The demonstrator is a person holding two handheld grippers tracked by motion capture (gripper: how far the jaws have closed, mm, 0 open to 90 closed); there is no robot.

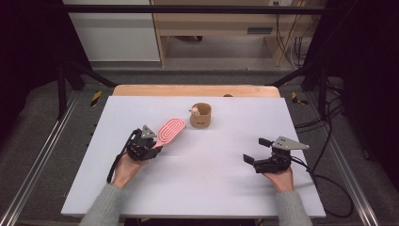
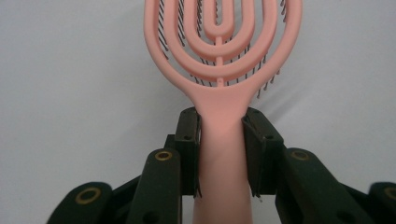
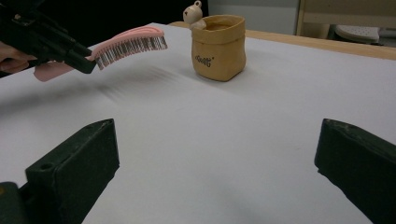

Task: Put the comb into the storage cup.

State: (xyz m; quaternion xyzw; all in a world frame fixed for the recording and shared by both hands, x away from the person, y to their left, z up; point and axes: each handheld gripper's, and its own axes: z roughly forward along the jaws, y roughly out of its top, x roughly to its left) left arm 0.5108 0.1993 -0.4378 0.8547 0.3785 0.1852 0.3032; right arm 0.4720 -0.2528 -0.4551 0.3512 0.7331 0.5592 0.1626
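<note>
Your left gripper [image 1: 151,143] is clamped on the handle of the pink hairbrush [image 1: 170,130], lifted bristles-down just short of the tan pouch [image 1: 201,115] ahead, so placement looks undone, while your right gripper [image 1: 254,149] waits wide apart, holding nothing.

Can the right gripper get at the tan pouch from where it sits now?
Probably yes. The right gripper stands open with nothing between its jaws, and bare white table lies between it and the tan pouch. The pink brush, held off to the side by the left gripper, is not in the path.
</note>
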